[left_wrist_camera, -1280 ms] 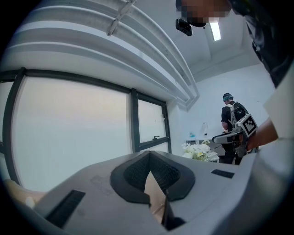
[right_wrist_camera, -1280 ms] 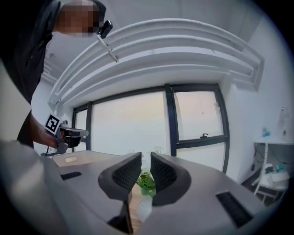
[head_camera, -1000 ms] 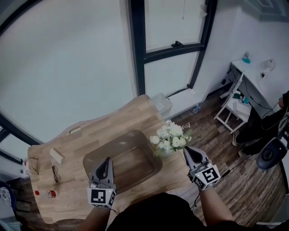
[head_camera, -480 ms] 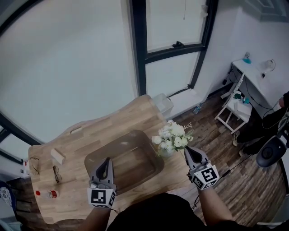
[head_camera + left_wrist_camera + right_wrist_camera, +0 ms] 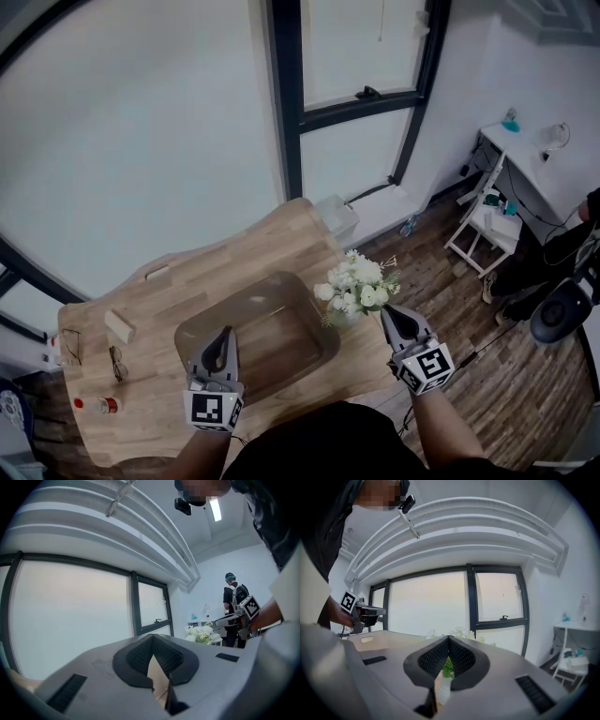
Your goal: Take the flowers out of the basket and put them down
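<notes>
The flowers [image 5: 356, 284], a bunch of small white blooms with green leaves, stand at the right rim of the basket [image 5: 264, 349], a smooth, translucent brown tub with rounded corners. The right gripper [image 5: 387, 314] has its ribbed dark jaws pinched on the pale base of the bunch. The left gripper [image 5: 221, 336] sits over the basket's near left rim, jaws together on nothing. On the pale planked wooden surface [image 5: 234, 255] to the left lie a small block [image 5: 118, 325], spectacles [image 5: 114, 361] and a red-labelled bottle [image 5: 97, 404].
</notes>
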A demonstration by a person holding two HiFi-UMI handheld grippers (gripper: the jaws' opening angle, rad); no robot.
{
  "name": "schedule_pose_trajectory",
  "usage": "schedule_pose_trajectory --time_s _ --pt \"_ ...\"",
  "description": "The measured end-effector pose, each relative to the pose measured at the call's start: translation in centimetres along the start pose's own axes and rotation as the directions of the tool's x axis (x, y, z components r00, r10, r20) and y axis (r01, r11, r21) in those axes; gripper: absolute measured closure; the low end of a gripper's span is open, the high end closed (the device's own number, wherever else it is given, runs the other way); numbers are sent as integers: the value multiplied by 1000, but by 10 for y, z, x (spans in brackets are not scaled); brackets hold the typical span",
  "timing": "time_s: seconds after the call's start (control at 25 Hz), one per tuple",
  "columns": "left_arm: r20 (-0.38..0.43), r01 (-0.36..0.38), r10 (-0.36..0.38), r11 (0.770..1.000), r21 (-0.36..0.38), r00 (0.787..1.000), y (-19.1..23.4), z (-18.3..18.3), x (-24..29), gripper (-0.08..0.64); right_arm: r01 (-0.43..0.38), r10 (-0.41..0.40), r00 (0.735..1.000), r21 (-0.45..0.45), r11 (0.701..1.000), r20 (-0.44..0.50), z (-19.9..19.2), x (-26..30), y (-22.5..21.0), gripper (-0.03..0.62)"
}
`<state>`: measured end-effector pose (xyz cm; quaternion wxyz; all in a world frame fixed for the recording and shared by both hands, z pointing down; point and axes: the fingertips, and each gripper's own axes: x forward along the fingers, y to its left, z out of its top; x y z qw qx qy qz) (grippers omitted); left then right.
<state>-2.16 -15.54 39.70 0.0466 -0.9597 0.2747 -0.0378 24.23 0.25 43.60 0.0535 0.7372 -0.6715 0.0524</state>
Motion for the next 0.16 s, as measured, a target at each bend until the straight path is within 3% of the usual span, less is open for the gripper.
schedule_pose_trajectory --time_s 0.16 --pt "2 2 -2 1000 -6 1000 -2 1 1 555 -17 17 1000 -12 1000 7 -4 0 2 571"
